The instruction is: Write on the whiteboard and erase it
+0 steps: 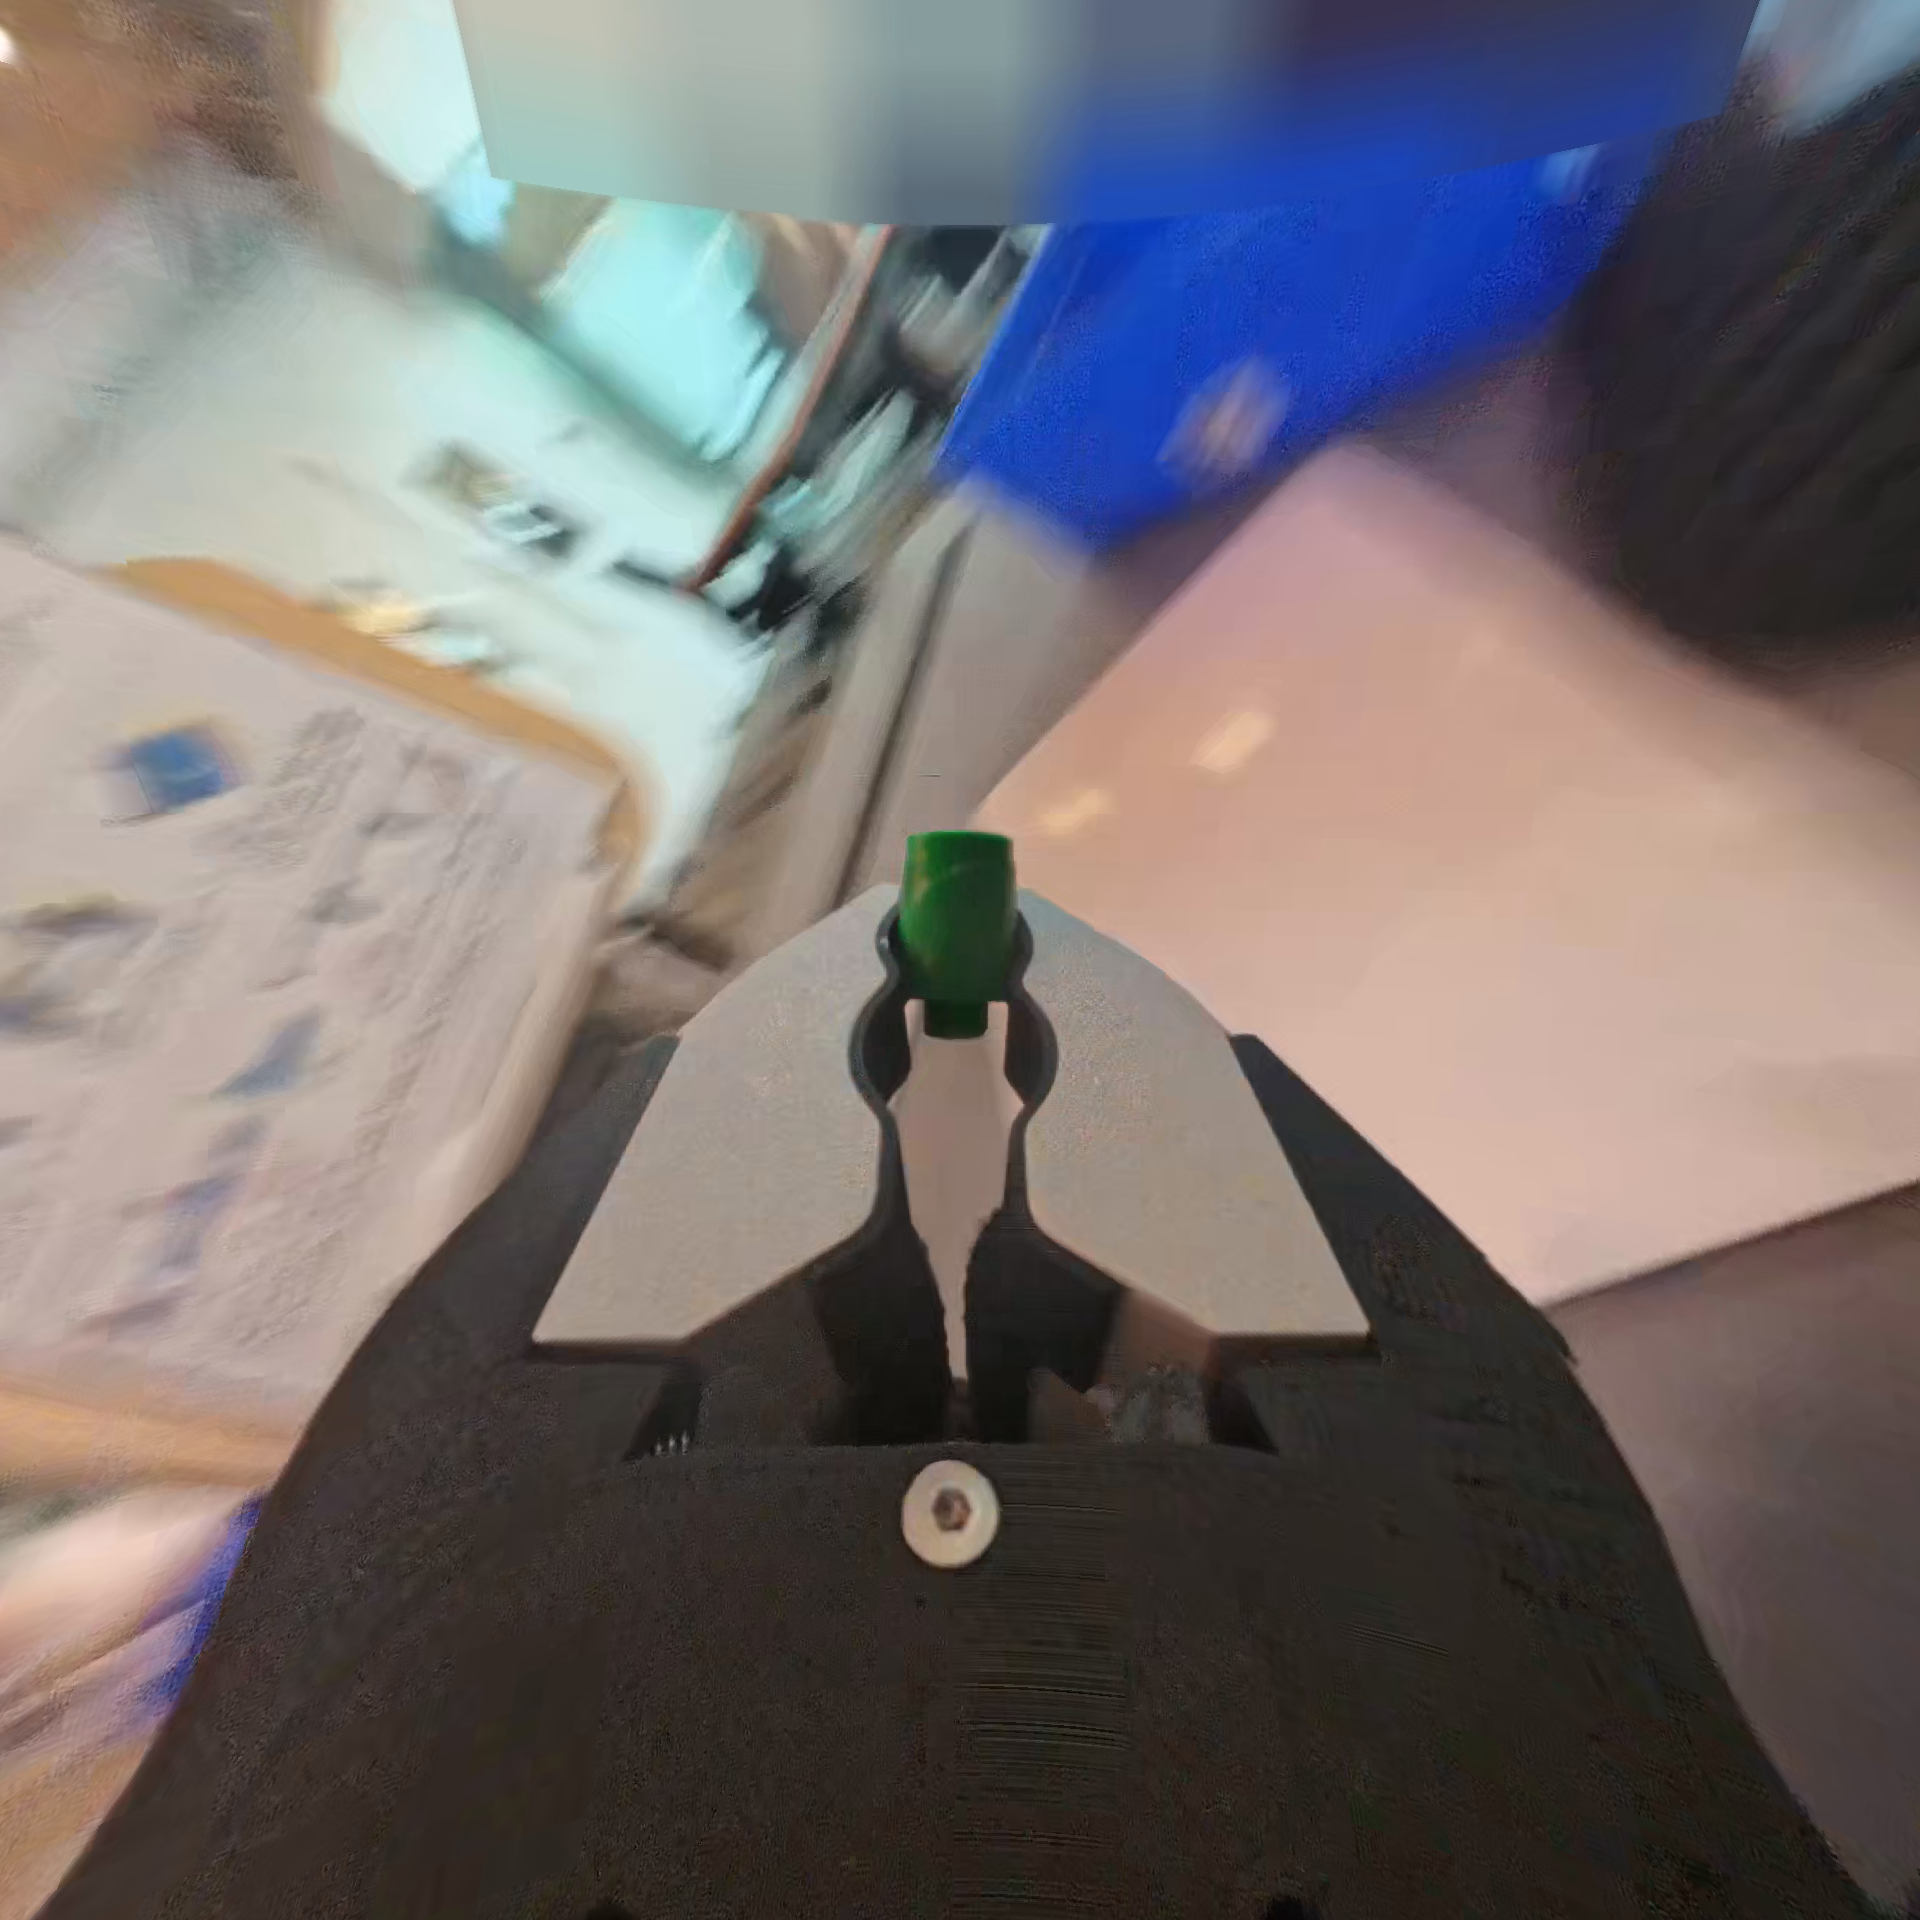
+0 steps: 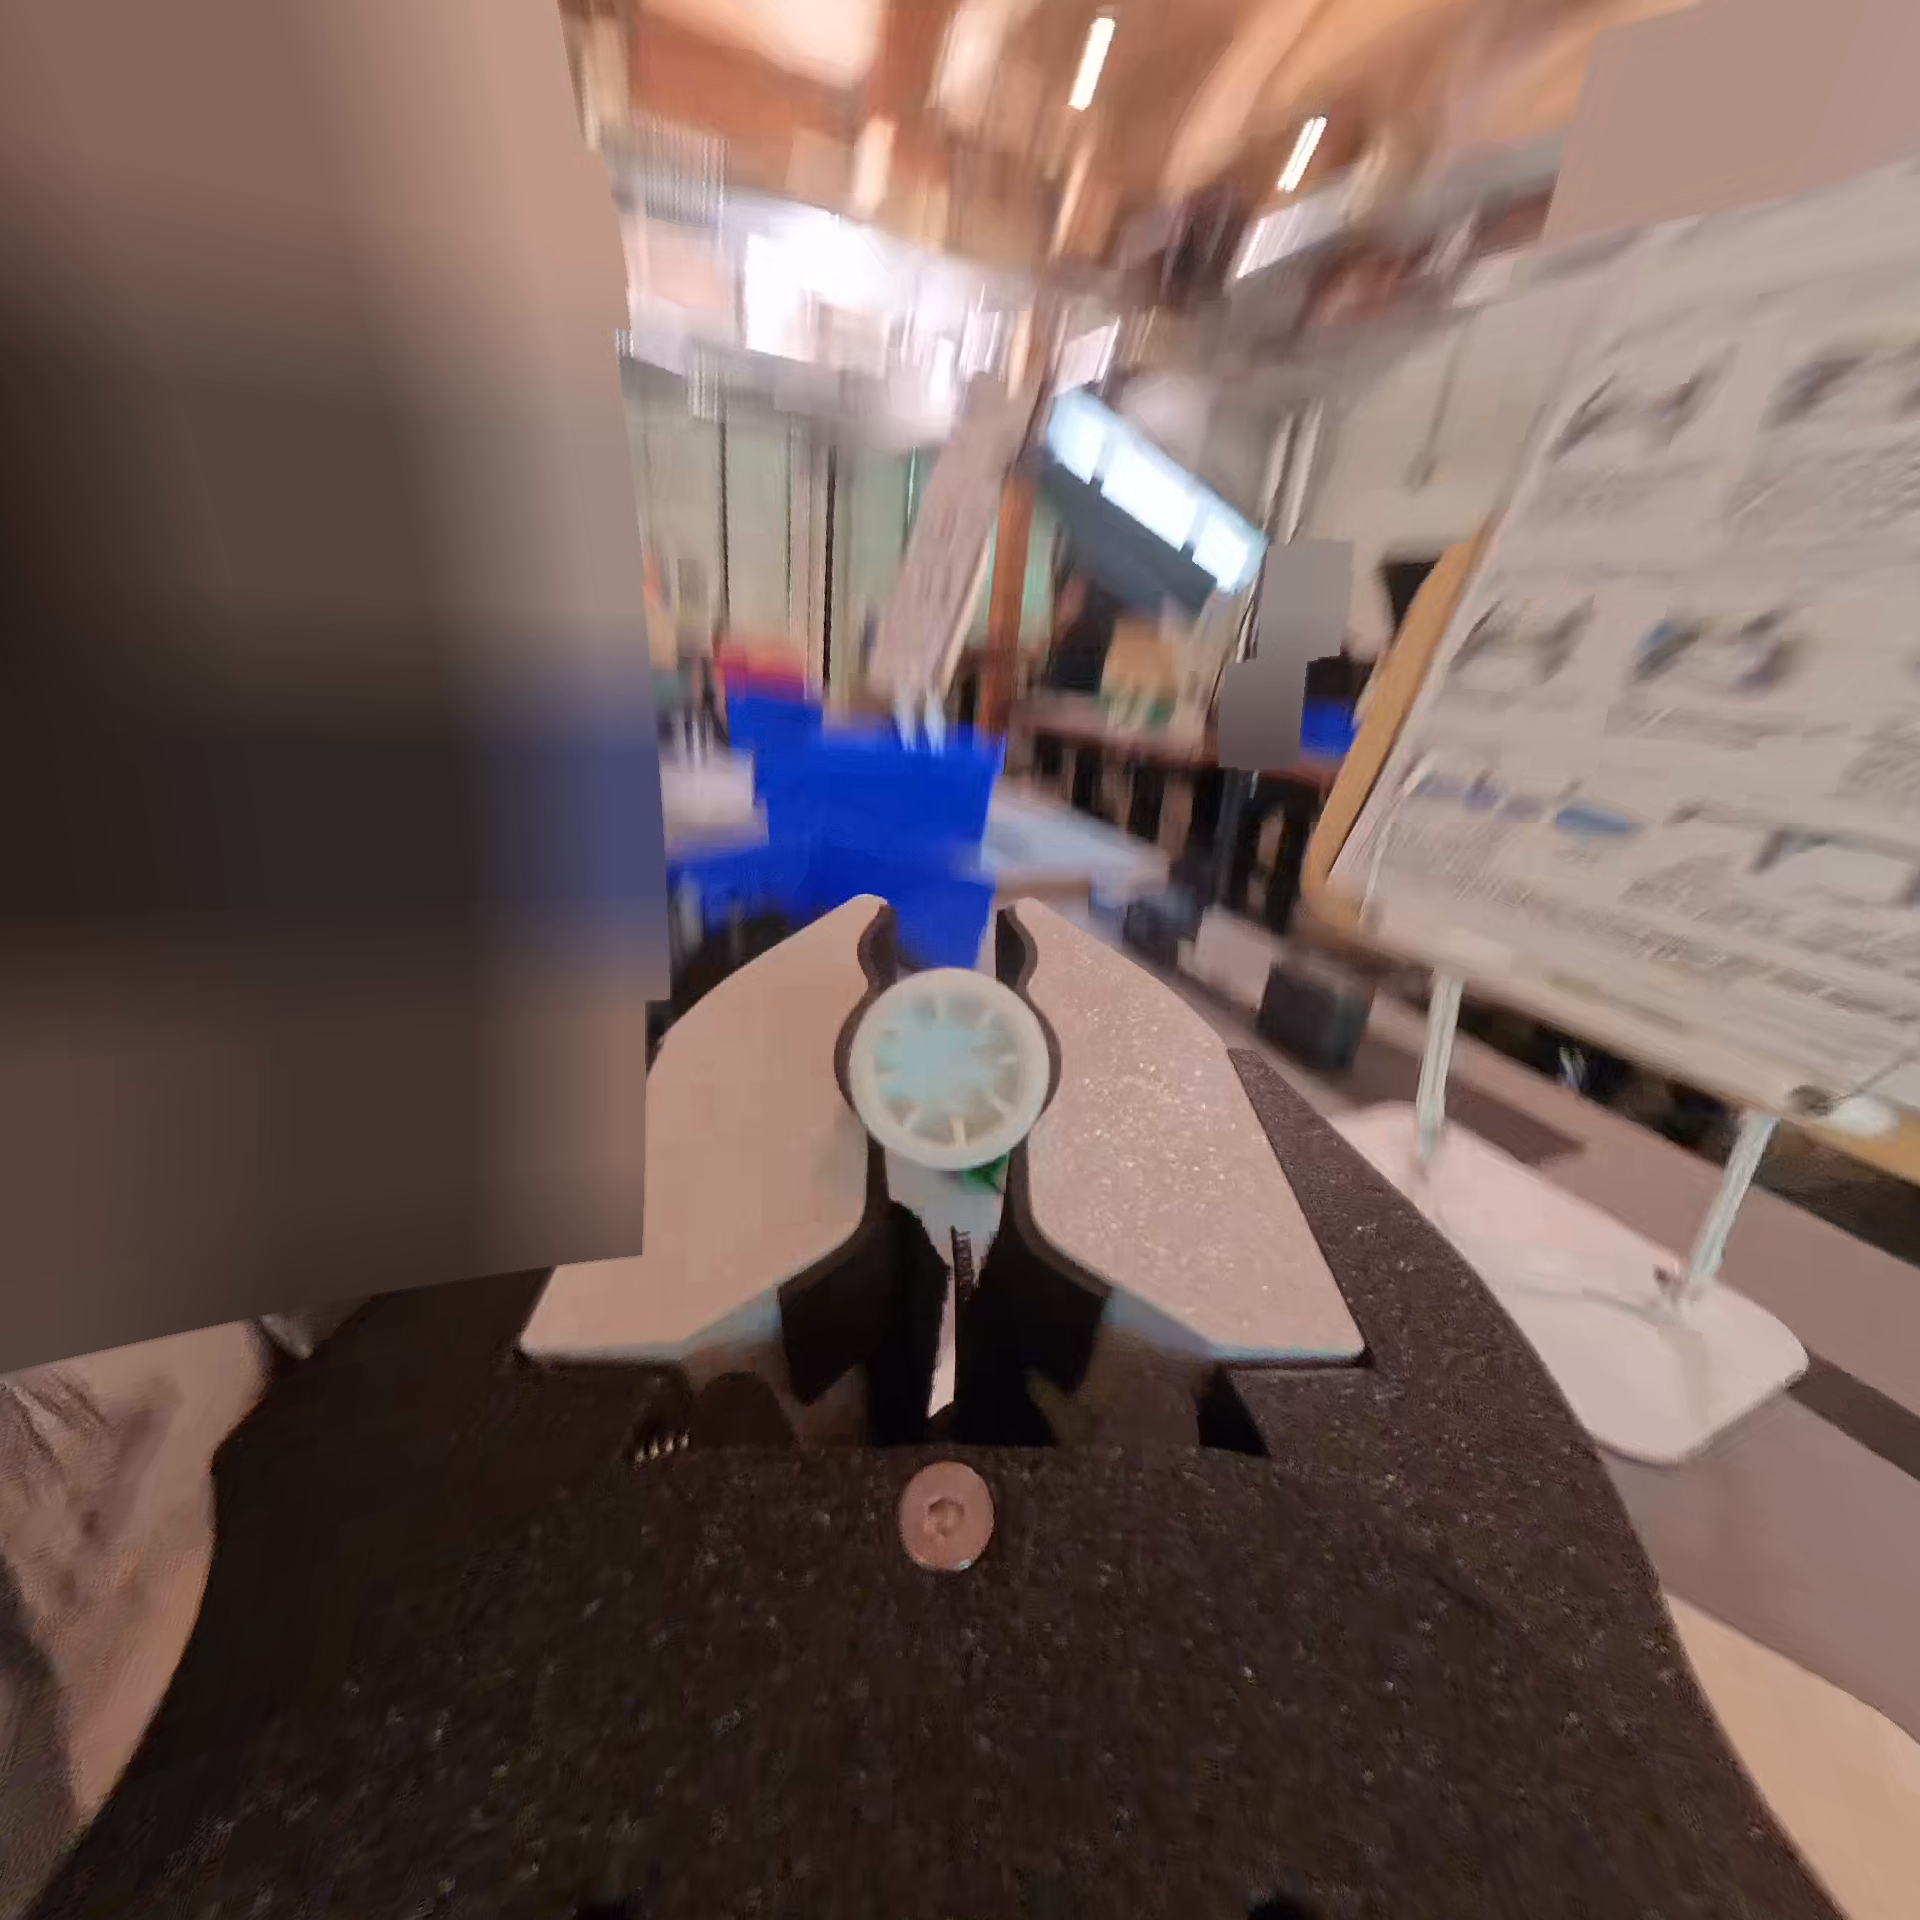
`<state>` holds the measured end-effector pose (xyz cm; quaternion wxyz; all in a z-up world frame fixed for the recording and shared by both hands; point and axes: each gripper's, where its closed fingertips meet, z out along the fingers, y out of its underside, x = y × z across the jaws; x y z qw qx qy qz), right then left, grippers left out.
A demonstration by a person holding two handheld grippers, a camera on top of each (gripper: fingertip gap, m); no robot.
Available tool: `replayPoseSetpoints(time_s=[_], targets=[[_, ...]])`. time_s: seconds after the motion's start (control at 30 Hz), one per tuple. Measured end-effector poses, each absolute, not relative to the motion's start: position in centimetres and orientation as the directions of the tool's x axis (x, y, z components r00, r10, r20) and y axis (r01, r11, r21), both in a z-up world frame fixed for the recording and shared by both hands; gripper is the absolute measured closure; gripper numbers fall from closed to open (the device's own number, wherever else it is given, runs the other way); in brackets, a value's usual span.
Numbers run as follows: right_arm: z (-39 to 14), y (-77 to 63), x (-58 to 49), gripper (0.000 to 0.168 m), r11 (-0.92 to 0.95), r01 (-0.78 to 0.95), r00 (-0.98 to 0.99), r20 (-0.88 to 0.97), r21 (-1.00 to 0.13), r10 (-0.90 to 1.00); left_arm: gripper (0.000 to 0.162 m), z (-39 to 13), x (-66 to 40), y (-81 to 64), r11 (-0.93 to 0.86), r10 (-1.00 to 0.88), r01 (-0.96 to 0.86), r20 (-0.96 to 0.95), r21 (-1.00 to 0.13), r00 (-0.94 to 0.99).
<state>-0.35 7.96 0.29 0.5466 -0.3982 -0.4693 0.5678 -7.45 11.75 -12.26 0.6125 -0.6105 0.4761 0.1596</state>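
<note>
Our left gripper [image 1: 954,961] pinched a green marker cap [image 1: 954,925] at its fingers' tips above the whiteboard [image 1: 1455,883], our right gripper [image 2: 945,1060] clamped the white marker [image 2: 948,1070] end-on, surroundings blurred.

— How many grippers do you hold?
— You hold two: the left gripper [image 1: 954,971] and the right gripper [image 2: 943,971].
— And pen parts?
— One green cap [image 1: 954,920], one white marker [image 2: 948,1075]. One poster stand [image 2: 1662,665] also.

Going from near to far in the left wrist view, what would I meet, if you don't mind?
Left claw → green marker cap shut in its tips → pale whiteboard → blue blurred shape beyond.
</note>
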Motion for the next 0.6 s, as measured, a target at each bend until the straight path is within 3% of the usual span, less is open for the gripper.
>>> replayPoseSetpoints(time_s=[0.03, 0.07, 0.1, 0.17, 0.23, 0.33, 0.43, 0.6], targets=[[2.8, 9.1, 2.2, 0.149, 0.005, -0.348, -0.051, 0.025, -0.937, 0.998, 0.148, -14.5, -9.8, 12.5, 0.136, -0.366, -0.815, -0.794, -0.563, 0.486], [3.8, 10.2, 3.9, 0.149, 0.054, -0.366, 0.034, 0.045, -0.929, 0.998, 0.148, -16.1, -10.0, 12.0, 0.082, -0.489, -0.697, -0.638, -0.712, 0.595], [2.9, 11.1, 4.0, 0.149, 0.118, -0.272, 0.114, 0.090, -0.955, 0.989, 0.148, -16.1, -9.7, 11.6, 0.014, -0.565, -0.564, -0.472, -0.825, 0.677], [-0.9, 11.8, 1.8, 0.149, 0.075, -0.075, 0.115, 0.066, -0.994, 0.991, 0.147, -15.3, -10.3, 12.1, -0.099, -0.600, -0.456, -0.313, -0.885, 0.737], [-4.2, 12.1, -0.8, 0.149, -0.017, 0.021, 0.071, -0.016, -1.000, 0.997, 0.147, -16.9, -11.6, 12.4, -0.255, -0.615, -0.425, -0.194, -0.868, 0.765], [-7.7, 13.1, -4.3, 0.149, -0.092, 0.098, 0.051, -0.087, -0.991, 0.995, 0.147, -20.7, -14.2, 12.1, -0.395, -0.588, -0.491, -0.197, -0.776, 0.785], [-11.6, 13.9, -7.8, 0.148, -0.118, 0.225, 0.045, -0.111, -0.967, 0.993, 0.147, -23.5, -15.7, 11.8, -0.463, -0.584, -0.548, -0.225, -0.696, 0.780], [-16.3, 13.4, -11.9, 0.149, -0.050, 0.398, -0.005, -0.057, -0.916, 0.998, 0.147, -24.7, -15.6, 11.6, -0.526, -0.594, -0.474, -0.094, -0.706, 0.799]])
